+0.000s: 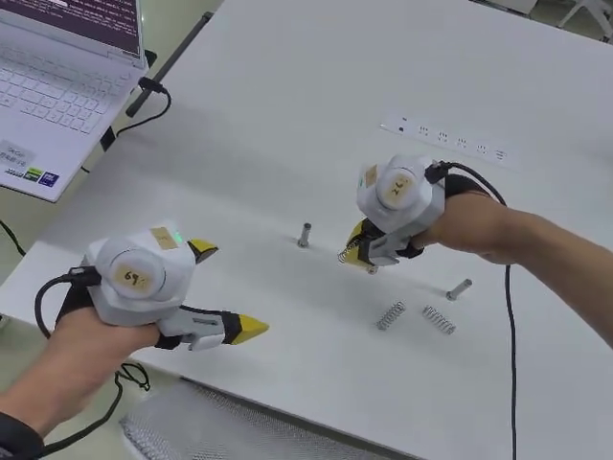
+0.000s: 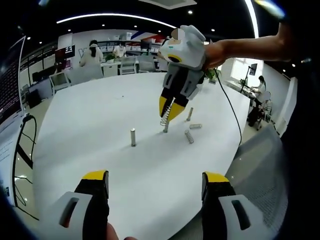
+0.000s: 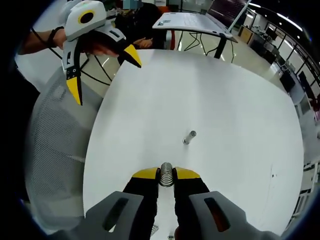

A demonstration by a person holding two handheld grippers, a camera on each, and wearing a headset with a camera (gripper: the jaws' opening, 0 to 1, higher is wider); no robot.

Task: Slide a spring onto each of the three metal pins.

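Note:
My right gripper (image 1: 367, 255) is shut on a spring (image 3: 166, 174), held tilted just above a short upright metal pin (image 2: 165, 129) near the table's middle; the spring's lower end is at the pin's top. A second pin (image 1: 304, 235) stands bare to its left, and it is also the pin (image 3: 189, 137) ahead of the right jaws. A third pin (image 1: 459, 287) lies tilted at the right. Two loose springs (image 1: 390, 315) (image 1: 439, 320) lie on the white table (image 1: 287, 115) in front. My left gripper (image 1: 230, 290) hovers open near the front edge, holding nothing.
An open laptop (image 1: 57, 77) sits at the far left with a black cable (image 1: 144, 105) running from it. A white power strip (image 1: 450, 142) lies at the back right. A mesh chair back (image 1: 192, 422) is below the table's front edge.

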